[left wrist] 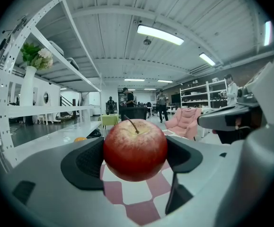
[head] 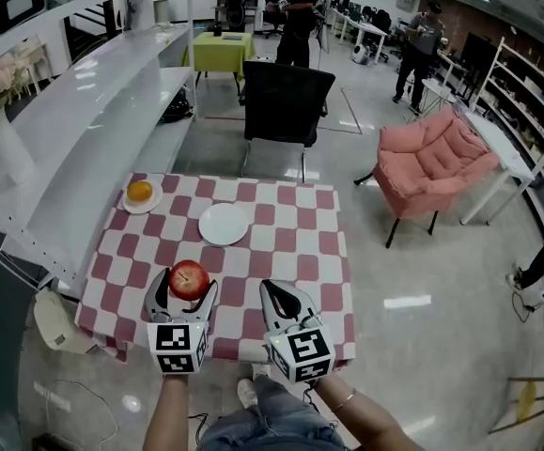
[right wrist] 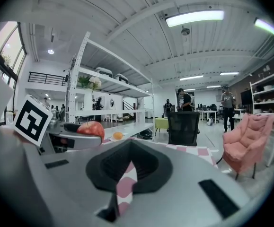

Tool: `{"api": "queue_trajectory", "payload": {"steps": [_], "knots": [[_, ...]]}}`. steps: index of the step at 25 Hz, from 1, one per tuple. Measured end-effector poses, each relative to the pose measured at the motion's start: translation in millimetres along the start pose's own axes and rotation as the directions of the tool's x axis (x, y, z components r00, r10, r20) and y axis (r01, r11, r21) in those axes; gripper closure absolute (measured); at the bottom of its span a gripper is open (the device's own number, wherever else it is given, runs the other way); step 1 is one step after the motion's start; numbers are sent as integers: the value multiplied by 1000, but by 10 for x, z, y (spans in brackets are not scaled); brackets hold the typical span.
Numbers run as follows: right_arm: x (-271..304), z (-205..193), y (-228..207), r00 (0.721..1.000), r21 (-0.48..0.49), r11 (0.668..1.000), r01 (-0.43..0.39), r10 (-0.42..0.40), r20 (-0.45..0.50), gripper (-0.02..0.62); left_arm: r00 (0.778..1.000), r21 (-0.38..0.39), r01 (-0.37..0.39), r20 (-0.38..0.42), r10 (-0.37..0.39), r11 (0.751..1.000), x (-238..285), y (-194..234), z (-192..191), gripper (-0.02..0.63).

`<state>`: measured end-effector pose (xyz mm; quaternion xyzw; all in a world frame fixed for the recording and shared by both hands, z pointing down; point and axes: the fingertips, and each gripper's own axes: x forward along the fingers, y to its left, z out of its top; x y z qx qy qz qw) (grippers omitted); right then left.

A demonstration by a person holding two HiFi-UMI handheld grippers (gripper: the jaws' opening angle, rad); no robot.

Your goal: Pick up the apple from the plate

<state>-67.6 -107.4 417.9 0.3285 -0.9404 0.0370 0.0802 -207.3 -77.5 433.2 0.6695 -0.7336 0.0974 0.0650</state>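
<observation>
A red apple (head: pixel 189 278) sits between the jaws of my left gripper (head: pixel 185 282), which is shut on it and holds it above the near left part of the checkered table (head: pixel 281 242). In the left gripper view the apple (left wrist: pixel 135 149) fills the gap between the dark pads (left wrist: pixel 87 162), stem up, with the tablecloth below it. An empty white plate (head: pixel 225 224) lies mid-table, farther away. My right gripper (head: pixel 281 294) hovers beside the left one, shut on nothing; only a thin slit shows between its pads (right wrist: pixel 141 167). The apple (right wrist: pixel 92 128) also shows at left in that view.
A small plate (head: pixel 131 205) with an orange (head: pixel 140 192) sits at the table's far left corner. White shelving (head: pixel 84 111) runs along the left. A black chair (head: pixel 286 101) stands behind the table, a pink armchair (head: pixel 436 158) to the right. People stand far back.
</observation>
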Motion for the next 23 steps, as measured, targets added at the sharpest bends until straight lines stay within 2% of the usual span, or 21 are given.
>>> {"api": "queue_trajectory", "payload": {"steps": [23], "knots": [[127,-72,-52,999,10,1000,-23,23,-28,588,998,-11,55,-27,-56,998,212,-146,-86,219]]}}
